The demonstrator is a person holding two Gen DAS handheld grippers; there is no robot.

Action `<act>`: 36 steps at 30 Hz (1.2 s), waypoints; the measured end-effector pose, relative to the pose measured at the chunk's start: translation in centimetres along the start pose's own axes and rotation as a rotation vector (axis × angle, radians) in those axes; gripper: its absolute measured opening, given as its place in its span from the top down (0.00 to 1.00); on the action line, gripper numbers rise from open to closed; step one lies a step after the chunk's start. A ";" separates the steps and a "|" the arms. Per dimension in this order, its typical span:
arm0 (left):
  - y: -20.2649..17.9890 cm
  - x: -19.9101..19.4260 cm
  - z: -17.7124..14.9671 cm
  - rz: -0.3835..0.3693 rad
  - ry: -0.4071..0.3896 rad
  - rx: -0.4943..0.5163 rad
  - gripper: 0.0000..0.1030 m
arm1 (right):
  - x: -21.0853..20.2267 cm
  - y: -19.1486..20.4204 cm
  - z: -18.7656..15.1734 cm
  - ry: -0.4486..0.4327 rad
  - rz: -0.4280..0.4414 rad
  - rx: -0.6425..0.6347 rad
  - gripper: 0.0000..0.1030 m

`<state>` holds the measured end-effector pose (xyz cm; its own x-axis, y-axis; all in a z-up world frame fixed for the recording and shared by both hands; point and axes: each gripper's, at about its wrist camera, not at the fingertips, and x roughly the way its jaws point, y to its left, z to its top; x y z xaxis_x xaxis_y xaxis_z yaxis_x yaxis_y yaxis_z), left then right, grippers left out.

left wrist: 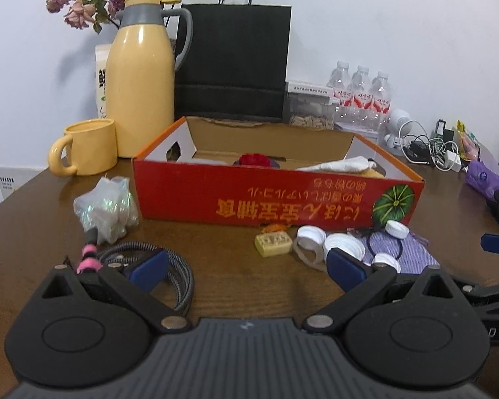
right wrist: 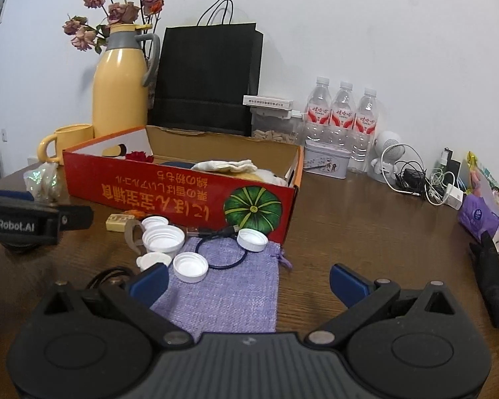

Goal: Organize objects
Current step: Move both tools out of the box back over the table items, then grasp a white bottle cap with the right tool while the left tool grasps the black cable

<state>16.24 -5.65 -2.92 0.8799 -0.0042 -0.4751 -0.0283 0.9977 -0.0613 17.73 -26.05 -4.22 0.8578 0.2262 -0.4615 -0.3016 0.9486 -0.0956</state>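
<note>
- Both the left gripper (left wrist: pixel 246 267) and right gripper (right wrist: pixel 248 277) are spread wide, pinching nothing.
- Loose white caps (right wrist: pixel 164 237) lie centre-frame on the purple pouch (right wrist: pixel 223 294), just below the red box (right wrist: pixel 179 189).
- Likely best: lower straight, straddle one cap, avoid the black cable (right wrist: pixel 216 232).

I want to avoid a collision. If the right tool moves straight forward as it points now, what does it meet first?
Probably the purple pouch lying flat between the open right tool, then the red box behind it; depth is unclear.
</note>
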 end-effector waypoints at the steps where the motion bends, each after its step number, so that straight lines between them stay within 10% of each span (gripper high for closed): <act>1: 0.1 -0.1 -0.1 0.002 0.002 -0.004 0.00 | 0.0 0.0 0.0 0.001 0.003 0.003 0.00; 18: 0.9 -0.2 -0.3 0.001 0.016 -0.034 0.00 | 4.9 1.8 1.4 0.137 0.183 0.019 0.73; 36: -0.2 -0.5 -0.6 -0.044 0.062 -0.002 0.00 | -0.2 0.3 0.4 -0.070 0.056 0.041 0.74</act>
<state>15.53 -5.91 -3.21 0.8493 -0.0519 -0.5253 0.0086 0.9964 -0.0846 17.64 -25.68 -3.78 0.8677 0.2923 -0.4021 -0.3335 0.9421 -0.0348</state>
